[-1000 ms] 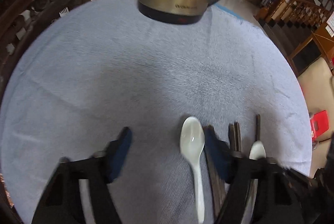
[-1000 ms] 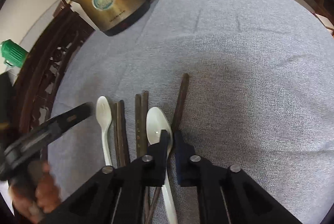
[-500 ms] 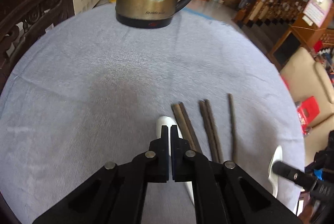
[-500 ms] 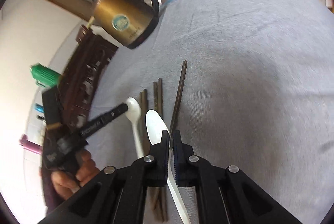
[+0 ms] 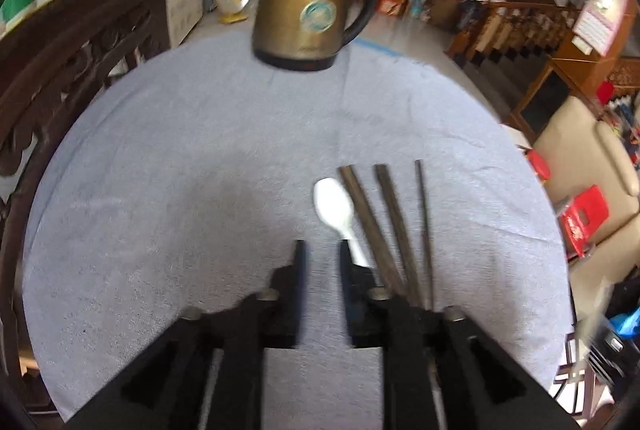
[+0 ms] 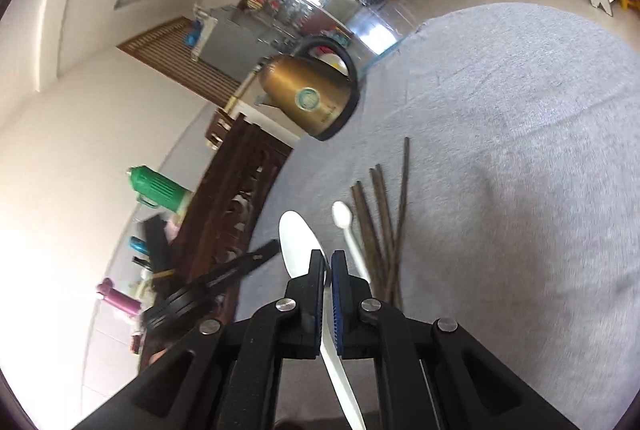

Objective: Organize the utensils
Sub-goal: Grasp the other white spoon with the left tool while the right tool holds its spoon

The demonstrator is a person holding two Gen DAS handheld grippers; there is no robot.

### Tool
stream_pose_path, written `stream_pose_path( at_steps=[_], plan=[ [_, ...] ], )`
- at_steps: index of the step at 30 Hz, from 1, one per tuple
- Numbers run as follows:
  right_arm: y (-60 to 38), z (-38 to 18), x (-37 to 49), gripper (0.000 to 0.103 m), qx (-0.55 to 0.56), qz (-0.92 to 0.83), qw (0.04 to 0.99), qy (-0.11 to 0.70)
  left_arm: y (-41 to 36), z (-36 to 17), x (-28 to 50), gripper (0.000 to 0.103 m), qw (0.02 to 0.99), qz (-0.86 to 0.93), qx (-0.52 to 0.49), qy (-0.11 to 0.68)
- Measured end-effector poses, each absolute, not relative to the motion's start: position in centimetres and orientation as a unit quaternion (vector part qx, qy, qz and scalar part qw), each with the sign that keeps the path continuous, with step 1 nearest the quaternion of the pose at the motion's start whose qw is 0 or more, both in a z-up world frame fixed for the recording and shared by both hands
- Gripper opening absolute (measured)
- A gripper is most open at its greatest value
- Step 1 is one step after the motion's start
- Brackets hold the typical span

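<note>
My right gripper (image 6: 327,258) is shut on a white spoon (image 6: 298,246), held in the air above the grey cloth with its bowl sticking out past the fingertips. A second white spoon (image 5: 334,207) (image 6: 343,218) lies on the cloth beside several dark chopsticks (image 5: 394,218) (image 6: 380,226). My left gripper (image 5: 322,250) hovers just left of that spoon. Its jaws are opening with nothing between them, and the spoon's handle runs behind the right finger. In the right wrist view, the left gripper (image 6: 240,266) shows at the table's left edge.
A brass-coloured kettle (image 5: 312,17) (image 6: 312,97) stands at the far edge of the round table (image 5: 160,189). A carved dark wooden chair (image 5: 60,69) lines the left side. A green flask (image 6: 160,187) sits beyond it. Red stools (image 5: 584,218) stand on the floor to the right.
The right gripper lifted one spoon from among the chopsticks and tipped upward. The left gripper went from wide open to shut to partly open, drawing back from the other spoon.
</note>
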State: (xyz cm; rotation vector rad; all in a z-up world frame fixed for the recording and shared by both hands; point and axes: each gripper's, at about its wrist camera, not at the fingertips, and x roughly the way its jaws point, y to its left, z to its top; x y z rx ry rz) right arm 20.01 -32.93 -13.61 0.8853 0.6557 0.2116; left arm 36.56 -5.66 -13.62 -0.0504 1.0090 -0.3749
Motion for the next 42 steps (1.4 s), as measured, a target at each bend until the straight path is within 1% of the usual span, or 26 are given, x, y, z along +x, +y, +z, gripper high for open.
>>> stream_pose_path(
  at_steps=[2,4,6,10,11,12,13,14,15,20,27,32,36,42],
  plan=[
    [-32.7,-13.5,19.5,0.005,0.432,0.109,0.843,0.302,-6.4,-14.3,37.7,0.047,0.860,-0.171,-0.029,0.480],
    [-32.7,-13.4,19.0,0.005,0.444,0.122,0.839,0.289,-7.2,-15.0,39.5,0.048,0.862,-0.163,-0.037,0.478],
    [-32.4,-13.6,18.9,0.005,0.447,0.133,0.839,0.279,-8.2,-15.7,41.0,0.053,0.858,-0.166,-0.046,0.484],
    [-32.0,-14.3,18.8,0.005,0.459,0.153,0.833,0.269,-10.3,-18.8,43.4,0.053,0.847,-0.155,-0.029,0.507],
    [-31.9,-14.5,18.7,0.005,0.459,0.158,0.833,0.267,-10.5,-19.3,43.8,0.047,0.846,-0.156,-0.032,0.509],
    [-31.7,-14.7,18.5,0.005,0.460,0.164,0.832,0.264,-10.5,-19.8,43.8,0.029,0.845,-0.156,-0.031,0.510],
    [-31.5,-15.1,18.4,0.005,0.463,0.171,0.830,0.260,-10.7,-20.2,43.9,0.017,0.842,-0.159,-0.032,0.514],
    [-31.4,-15.4,18.2,0.005,0.465,0.176,0.828,0.257,-10.7,-20.3,43.8,0.009,0.847,-0.160,-0.029,0.505],
    [-31.2,-15.9,18.3,0.005,0.468,0.181,0.826,0.256,-10.8,-20.5,43.4,0.007,0.852,-0.164,-0.022,0.497],
    [-30.2,-17.8,17.3,0.005,0.467,0.193,0.821,0.264,-11.0,-20.1,41.8,0.003,0.866,-0.174,0.007,0.469],
    [-28.7,-17.4,15.1,0.005,0.424,0.181,0.849,0.260,-9.4,-17.5,38.8,0.003,0.879,-0.183,0.007,0.440],
    [-28.1,-17.5,14.6,0.005,0.423,0.178,0.851,0.255,-8.0,-16.3,36.7,0.003,0.885,-0.186,0.014,0.427],
    [-27.5,-16.7,14.4,0.005,0.383,0.159,0.876,0.247,-5.9,-13.6,33.5,0.003,0.899,-0.192,-0.002,0.394],
    [-26.6,-15.7,13.8,0.005,0.322,0.111,0.914,0.222,-4.5,-7.8,26.5,0.003,0.915,-0.235,-0.063,0.323]
  ],
)
